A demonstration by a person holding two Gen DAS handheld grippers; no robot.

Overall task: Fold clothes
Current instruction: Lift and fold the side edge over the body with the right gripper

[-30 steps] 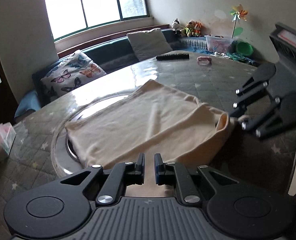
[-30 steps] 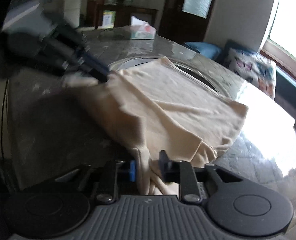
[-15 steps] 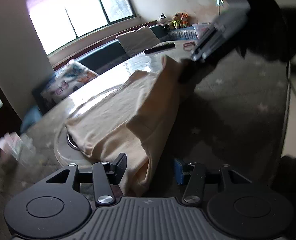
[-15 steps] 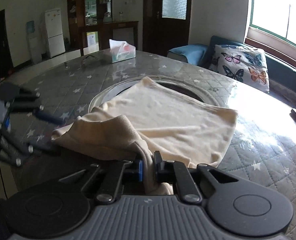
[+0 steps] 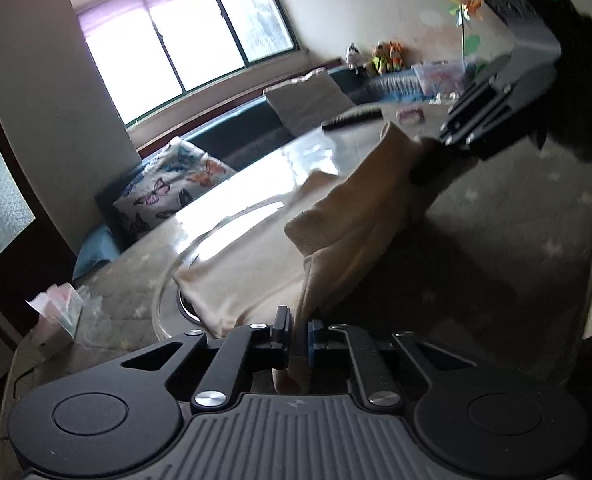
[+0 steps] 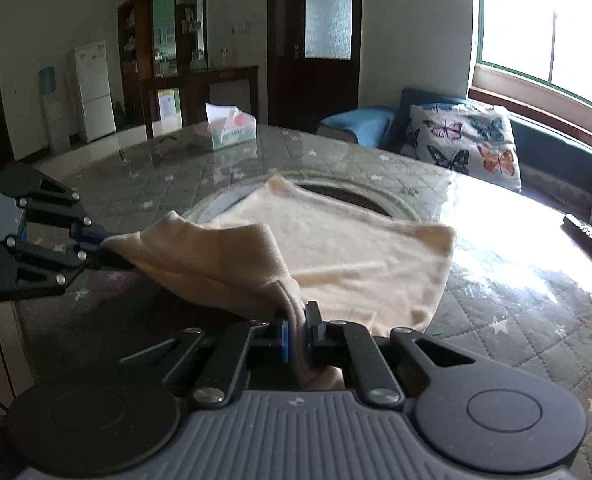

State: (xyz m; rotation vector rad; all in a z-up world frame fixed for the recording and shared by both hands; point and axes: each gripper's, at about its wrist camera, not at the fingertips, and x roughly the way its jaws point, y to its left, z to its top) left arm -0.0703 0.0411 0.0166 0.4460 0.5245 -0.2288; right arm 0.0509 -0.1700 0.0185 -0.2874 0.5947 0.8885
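Cloth (image 6: 336,248) edge hangs pinched between each hand-held gripper's (image 6: 298,330) jaws.

tissue box (image 6: 232,128) | butterfly cushion (image 6: 466,140) | fridge (image 6: 92,90) | possibly remote (image 5: 352,117)

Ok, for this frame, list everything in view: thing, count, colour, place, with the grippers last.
garment: one, cream, on the table, near edge lifted
table: one, grey star-quilted cover under glass
tissue box: one, white and teal, far side of table
butterfly pillow: one, white, on the window bench
remote: one, black, table edge near bench
plush toys: several, mixed colours, bench corner
fridge: one, white, back room
left gripper: black, shut on garment edge
right gripper: black, shut on garment edge
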